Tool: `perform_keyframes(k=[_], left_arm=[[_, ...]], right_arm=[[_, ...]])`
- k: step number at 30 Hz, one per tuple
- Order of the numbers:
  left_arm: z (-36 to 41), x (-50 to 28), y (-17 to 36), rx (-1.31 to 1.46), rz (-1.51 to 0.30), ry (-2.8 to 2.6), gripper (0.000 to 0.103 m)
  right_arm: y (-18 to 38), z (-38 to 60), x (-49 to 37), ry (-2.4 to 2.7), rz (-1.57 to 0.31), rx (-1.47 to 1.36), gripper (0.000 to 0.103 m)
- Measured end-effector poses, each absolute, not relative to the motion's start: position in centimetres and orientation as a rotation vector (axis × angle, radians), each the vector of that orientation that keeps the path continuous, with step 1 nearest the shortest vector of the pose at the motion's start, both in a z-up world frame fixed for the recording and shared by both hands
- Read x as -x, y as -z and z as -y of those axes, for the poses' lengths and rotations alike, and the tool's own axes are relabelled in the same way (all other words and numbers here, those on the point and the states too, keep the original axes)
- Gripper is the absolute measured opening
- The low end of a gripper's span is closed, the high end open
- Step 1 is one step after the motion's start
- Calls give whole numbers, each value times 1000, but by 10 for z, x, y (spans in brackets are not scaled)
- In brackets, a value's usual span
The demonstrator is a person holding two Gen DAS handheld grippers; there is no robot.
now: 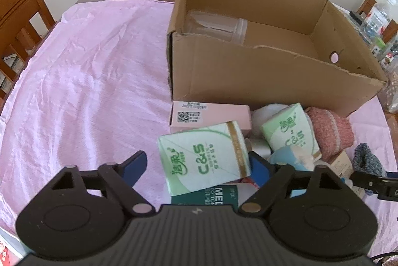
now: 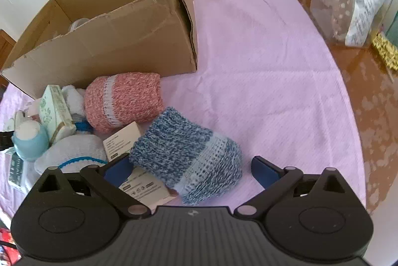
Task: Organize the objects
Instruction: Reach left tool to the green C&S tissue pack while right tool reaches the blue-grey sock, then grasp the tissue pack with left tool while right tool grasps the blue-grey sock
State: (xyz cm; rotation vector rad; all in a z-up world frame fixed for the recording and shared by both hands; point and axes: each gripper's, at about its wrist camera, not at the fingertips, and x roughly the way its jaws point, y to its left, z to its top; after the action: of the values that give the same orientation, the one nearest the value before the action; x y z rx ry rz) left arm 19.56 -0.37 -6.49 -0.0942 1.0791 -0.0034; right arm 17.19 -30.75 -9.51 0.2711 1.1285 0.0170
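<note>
Straddling the nearest tissue pack, your left gripper has its jaws spread around it; the pad on your right is at the pack's edge, the other stands clear, so nothing is grasped yet. The pack lies tilted on a green box just ahead of the tool, which leaves its sides free for a pinch. Your right gripper is likewise released, jaws wide either side of the blue knit sock, which lies between them on the pink cloth. The carton sits open beyond both tools, a clear jar lying inside, so it looks to be where the pile goes.
</note>
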Motion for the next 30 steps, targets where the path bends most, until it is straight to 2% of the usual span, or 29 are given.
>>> perform_keyframes(k=[6, 12, 14, 24, 27, 30], left_arm=[[9, -196, 62, 73, -1078, 35, 72], [13, -198, 59, 29, -1085, 60, 71], [12, -197, 57, 22, -1088, 71, 70], [12, -200, 53, -30, -1093, 99, 70], [12, -201, 52, -29, -1094, 105, 70], [13, -203, 52, -31, -1093, 110, 70]], right_arm=[[90, 307, -170, -39, -1117, -276, 88], [86, 304, -170, -47, -1117, -235, 82], [84, 303, -170, -53, -1114, -218, 77], [77, 297, -167, -101, -1127, -149, 78], [77, 298, -169, -95, -1115, -156, 95], [77, 302, -172, -93, -1097, -192, 98]])
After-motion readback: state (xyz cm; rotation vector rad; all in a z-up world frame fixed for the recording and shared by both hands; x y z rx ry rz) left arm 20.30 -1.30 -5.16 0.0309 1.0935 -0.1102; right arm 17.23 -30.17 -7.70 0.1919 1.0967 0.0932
